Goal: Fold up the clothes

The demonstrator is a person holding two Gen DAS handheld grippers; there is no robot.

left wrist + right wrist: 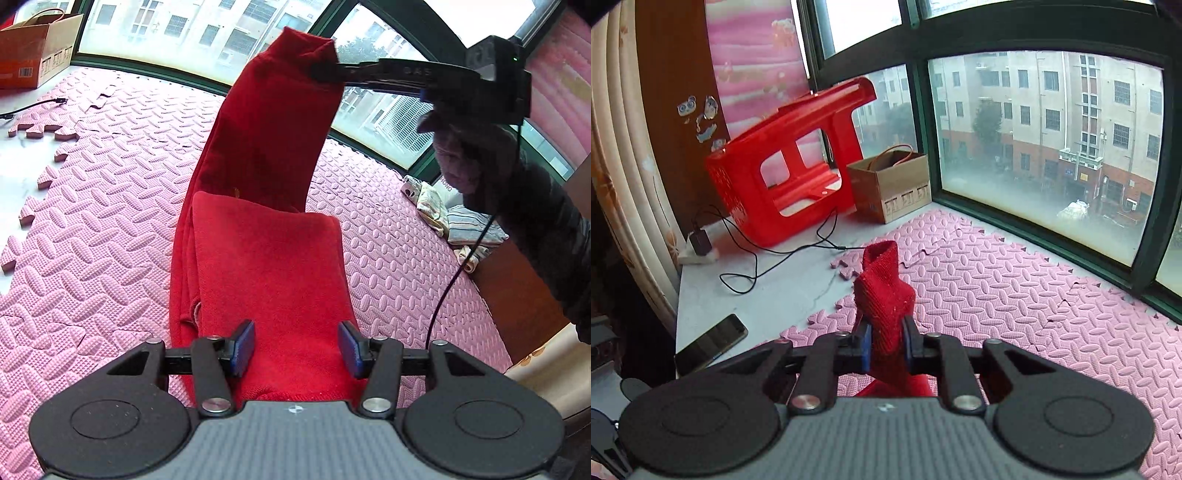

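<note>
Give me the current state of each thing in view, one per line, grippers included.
Red garment: partly folded on the pink mat, far end lifted.
Right gripper: shut on the garment's raised end.
Left gripper: open over the folded part, pads apart.
Red stool: tipped on its side.
Cardboard box: open-topped.
Phone: lying flat, screen dark.

surface: pink foam mat [110,192] of puzzle tiles over a pale marble ledge [783,280]
on mat: folded red garment [266,280], small heap of clothes [458,221]
on ledge: cardboard box [890,192], tipped red stool [783,170], phone [713,343], black cable [768,258], charger [700,240]
</note>
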